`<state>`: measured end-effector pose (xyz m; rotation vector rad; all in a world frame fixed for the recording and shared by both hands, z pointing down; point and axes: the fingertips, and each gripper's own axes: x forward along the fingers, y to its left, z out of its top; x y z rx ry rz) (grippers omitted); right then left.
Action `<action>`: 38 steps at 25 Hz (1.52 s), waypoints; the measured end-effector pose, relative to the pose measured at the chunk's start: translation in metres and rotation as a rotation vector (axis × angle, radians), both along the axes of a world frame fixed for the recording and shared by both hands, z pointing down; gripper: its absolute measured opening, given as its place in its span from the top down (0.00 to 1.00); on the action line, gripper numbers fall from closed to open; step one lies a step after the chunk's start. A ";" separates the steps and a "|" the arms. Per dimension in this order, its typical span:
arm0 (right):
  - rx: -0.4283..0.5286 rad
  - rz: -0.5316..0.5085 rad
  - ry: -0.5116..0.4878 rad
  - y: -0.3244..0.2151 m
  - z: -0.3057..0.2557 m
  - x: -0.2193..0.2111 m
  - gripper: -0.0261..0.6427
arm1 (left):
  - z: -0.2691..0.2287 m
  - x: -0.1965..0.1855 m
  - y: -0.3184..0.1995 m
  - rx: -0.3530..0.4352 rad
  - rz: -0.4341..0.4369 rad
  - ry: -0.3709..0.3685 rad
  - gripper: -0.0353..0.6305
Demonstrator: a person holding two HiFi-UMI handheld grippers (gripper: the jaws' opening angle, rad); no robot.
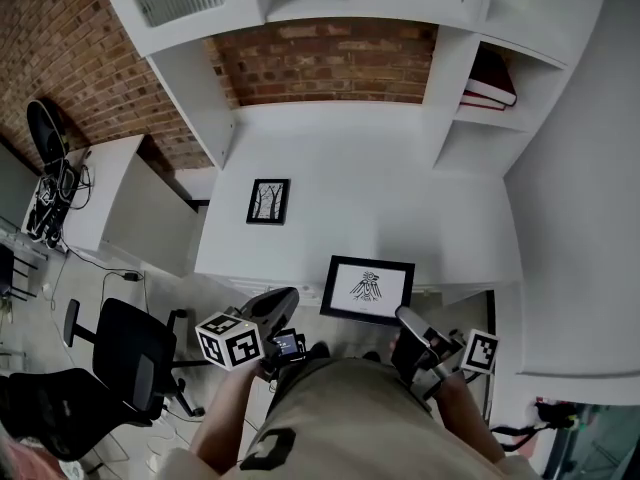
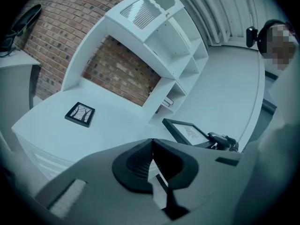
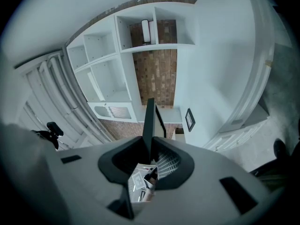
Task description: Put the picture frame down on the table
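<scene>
Close below, the right claw (image 1: 405,320) grips the picture frame (image 1: 367,290) by its near edge, holding it up at the front edge of the tabletop (image 1: 400,198). The left claw (image 1: 285,303) is closed and empty. I'd carry the frame farther in, well apart from the smaller frame (image 1: 268,201), lower it flat, then loosen the grip.
</scene>
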<state>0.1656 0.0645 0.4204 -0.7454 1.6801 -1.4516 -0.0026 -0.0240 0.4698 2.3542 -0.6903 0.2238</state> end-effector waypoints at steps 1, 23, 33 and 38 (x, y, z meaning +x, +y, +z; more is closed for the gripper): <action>0.006 -0.005 -0.003 0.001 0.000 0.002 0.86 | 0.000 0.001 0.002 0.000 -0.007 -0.001 0.94; 0.093 -0.065 -0.156 0.022 -0.001 0.050 0.86 | 0.005 0.043 0.037 -0.028 -0.076 -0.089 0.94; 0.082 -0.068 -0.128 -0.003 -0.007 0.045 0.86 | -0.002 0.009 -0.004 -0.003 -0.145 -0.078 0.94; 0.051 -0.059 -0.077 -0.016 -0.006 0.023 0.86 | 0.004 -0.034 -0.042 0.013 -0.195 -0.087 0.94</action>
